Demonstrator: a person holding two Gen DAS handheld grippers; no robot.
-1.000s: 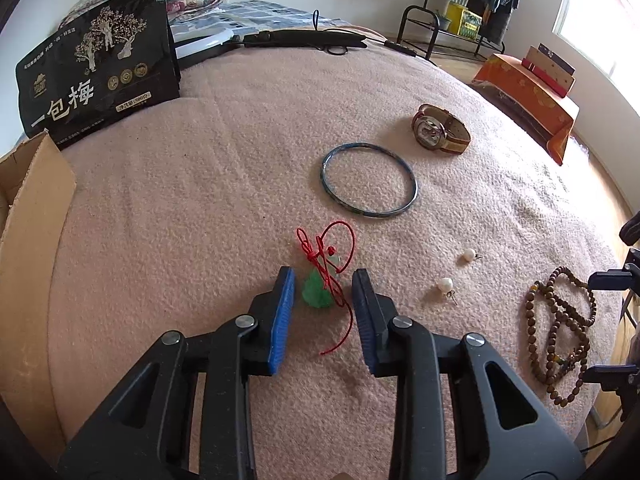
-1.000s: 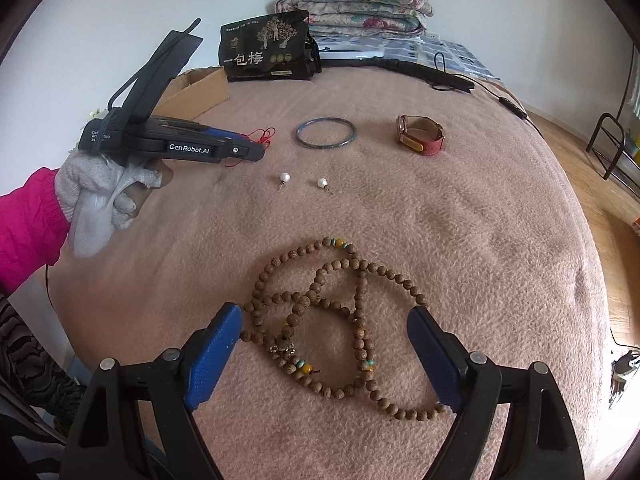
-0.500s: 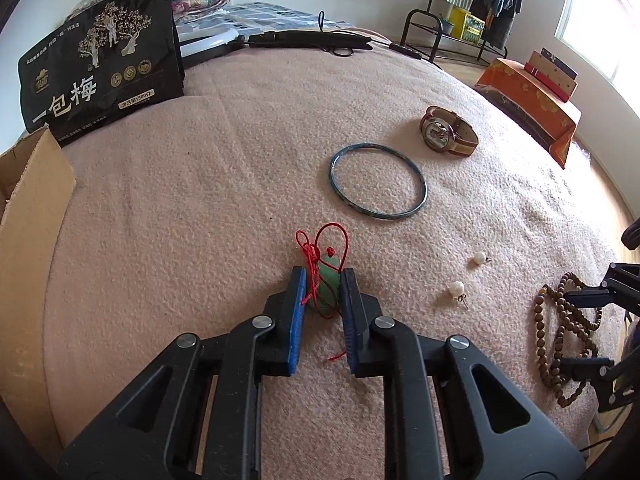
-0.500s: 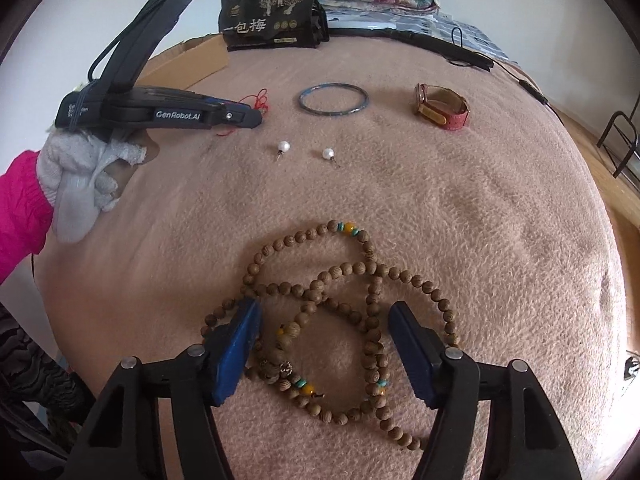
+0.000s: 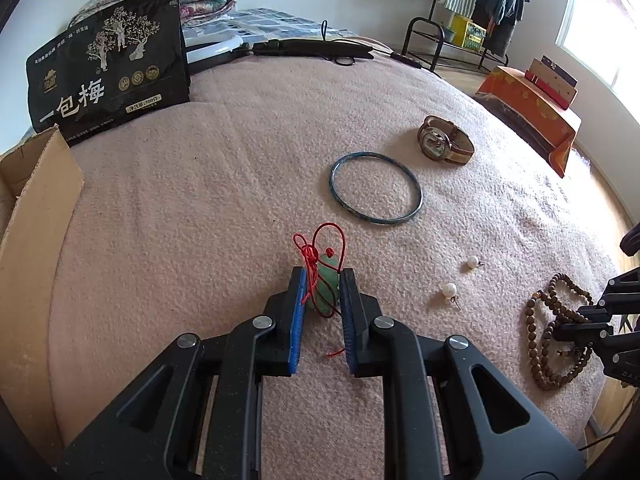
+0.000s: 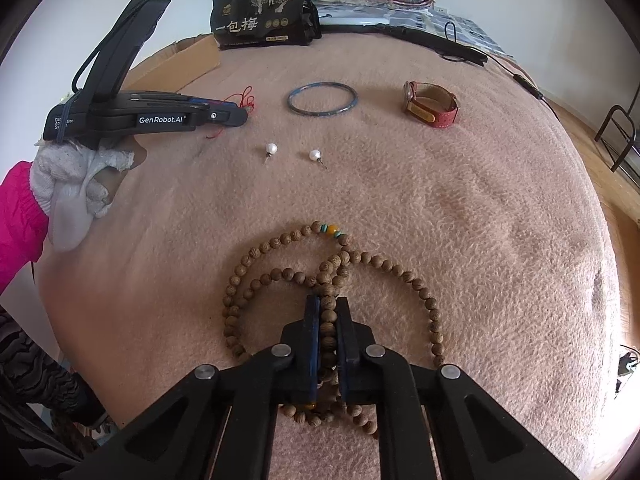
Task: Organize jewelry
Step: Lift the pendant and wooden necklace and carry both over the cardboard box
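A green pendant (image 5: 326, 286) on a red cord (image 5: 320, 240) sits on the pink blanket (image 5: 200, 200), pinched between the blue pads of my left gripper (image 5: 323, 273), which is shut on it. In the right wrist view, the left gripper (image 6: 236, 114) is held by a gloved hand (image 6: 76, 188). A wooden bead necklace (image 6: 288, 236) lies in loops near the bed's edge. My right gripper (image 6: 328, 300) is shut on a bunch of its strands. The same necklace (image 5: 540, 320) and the right gripper's black body show at the right edge of the left wrist view.
A blue bangle (image 5: 376, 188), a leather-strap watch (image 5: 446, 146) and two pearl earrings (image 5: 472, 261) (image 5: 449, 290) lie between the grippers. A cardboard box (image 5: 36, 216) stands at the left, and a black printed bag (image 5: 108, 64) and folded bedding at the back.
The right gripper's wide-open jaws came down over the beads and closed on them. The left gripper's jaws closed on the green pendant and have held still since.
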